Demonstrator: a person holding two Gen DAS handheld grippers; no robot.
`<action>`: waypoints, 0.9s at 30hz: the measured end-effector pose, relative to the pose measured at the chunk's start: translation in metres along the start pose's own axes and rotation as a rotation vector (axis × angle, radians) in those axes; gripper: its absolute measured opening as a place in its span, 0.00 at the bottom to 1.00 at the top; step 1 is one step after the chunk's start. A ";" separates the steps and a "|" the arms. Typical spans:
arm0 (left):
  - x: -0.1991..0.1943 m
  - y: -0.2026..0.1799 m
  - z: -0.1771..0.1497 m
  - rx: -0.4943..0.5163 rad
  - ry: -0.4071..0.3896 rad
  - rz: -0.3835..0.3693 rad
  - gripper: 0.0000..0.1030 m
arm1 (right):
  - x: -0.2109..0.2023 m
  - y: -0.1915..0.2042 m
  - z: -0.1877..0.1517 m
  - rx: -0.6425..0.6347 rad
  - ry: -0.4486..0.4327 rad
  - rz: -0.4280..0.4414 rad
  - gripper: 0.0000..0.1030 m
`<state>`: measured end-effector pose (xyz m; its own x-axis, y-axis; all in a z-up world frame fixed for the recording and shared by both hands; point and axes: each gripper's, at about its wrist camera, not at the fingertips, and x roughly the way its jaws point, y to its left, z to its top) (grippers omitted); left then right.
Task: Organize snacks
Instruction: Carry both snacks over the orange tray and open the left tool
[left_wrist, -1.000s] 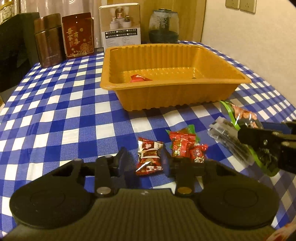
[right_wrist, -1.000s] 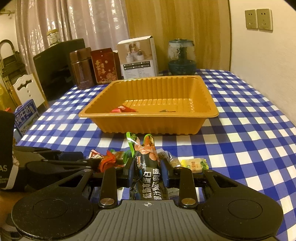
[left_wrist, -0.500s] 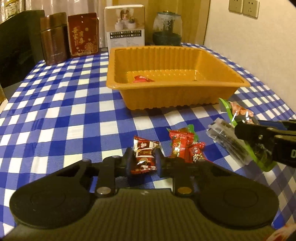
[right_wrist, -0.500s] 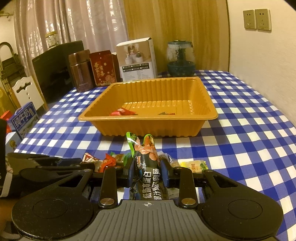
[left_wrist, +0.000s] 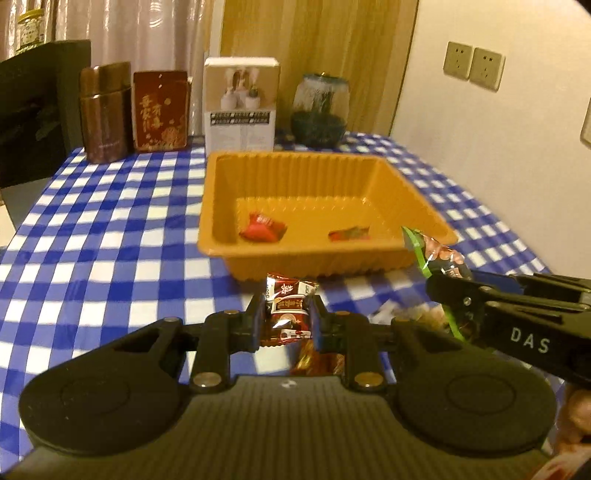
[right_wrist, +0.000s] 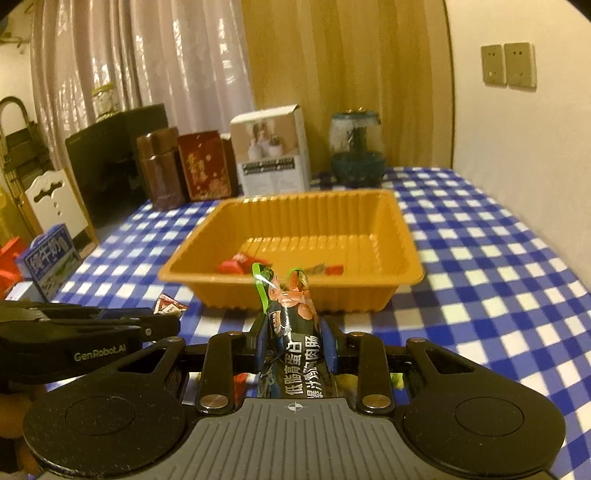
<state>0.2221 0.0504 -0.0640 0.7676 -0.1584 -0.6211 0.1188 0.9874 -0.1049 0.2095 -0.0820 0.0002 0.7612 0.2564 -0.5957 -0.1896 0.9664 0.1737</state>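
**A:** Why are both snacks being carried up off the checked tablecloth (left_wrist: 110, 236) like that?

**B:** I'd judge they are heading for the orange tray (left_wrist: 221, 206), which is sitting at twelve o'clock from both cameras. Two wrapped sweets are already lying on its floor: a red candy (left_wrist: 263, 226) toward ten o'clock in the tray and a flatter red wrapper (left_wrist: 349, 233) toward two o'clock. Gathering the loose pieces there seems to be the point.

**A:** What is the left gripper (left_wrist: 287, 323) doing?

**B:** It is clenching a dark red candy packet (left_wrist: 288, 306) across its middle, the jaws closed to the packet's width, with the top of the wrapper poking out above the fingertips toward the tray's near wall.

**A:** And the right gripper (right_wrist: 293, 341)?

**B:** It is pinching a long sausage stick pack (right_wrist: 291, 325) with a green edge, held lengthwise so the crimped end is pointing at twelve o'clock and the printed body is running back under the tool. The jaws are pressing both sides of it. In the left camera it is coming in from three o'clock, its pack tip showing against the tray's near right corner.

**A:** Anything left down below?

**B:** Some wrappers (left_wrist: 317, 360) are showing beneath the left gripper, at six o'clock from the held packet; I cannot tell how many.
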 end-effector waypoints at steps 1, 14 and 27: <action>0.000 -0.002 0.003 0.002 -0.004 -0.003 0.22 | 0.000 -0.002 0.003 0.007 -0.006 -0.004 0.30; 0.016 -0.002 0.051 -0.021 -0.064 -0.024 0.22 | 0.018 -0.025 0.050 0.041 -0.058 -0.037 0.30; 0.051 0.020 0.072 -0.063 -0.077 -0.007 0.22 | 0.061 -0.039 0.079 0.046 -0.056 -0.051 0.30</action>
<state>0.3092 0.0628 -0.0422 0.8134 -0.1619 -0.5587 0.0863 0.9834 -0.1594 0.3121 -0.1060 0.0190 0.8028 0.2042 -0.5602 -0.1218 0.9759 0.1812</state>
